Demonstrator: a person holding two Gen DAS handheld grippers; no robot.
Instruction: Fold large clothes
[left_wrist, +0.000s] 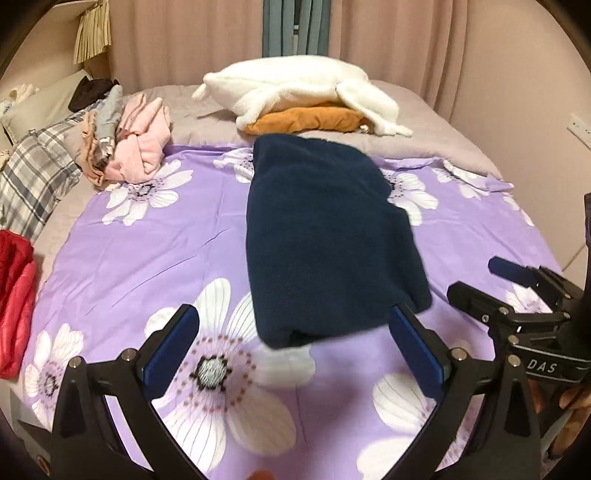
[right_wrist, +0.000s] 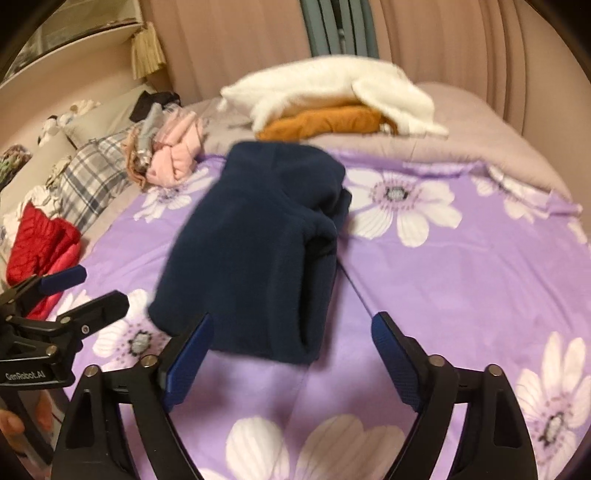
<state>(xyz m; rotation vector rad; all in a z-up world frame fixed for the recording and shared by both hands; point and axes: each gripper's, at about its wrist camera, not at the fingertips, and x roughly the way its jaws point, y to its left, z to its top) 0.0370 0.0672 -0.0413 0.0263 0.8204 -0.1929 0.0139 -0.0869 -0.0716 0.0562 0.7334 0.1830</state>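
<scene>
Fleece, thick and soft: the navy garment (left_wrist: 325, 236) lies folded into a long bundle mid-bed on the purple floral sheet (left_wrist: 147, 251). It looks light but bulky and floppy, likely to sag if lifted by one edge. Left gripper (left_wrist: 295, 343) and right gripper (right_wrist: 291, 354) both gape empty; best pinch the near folded corners together
</scene>
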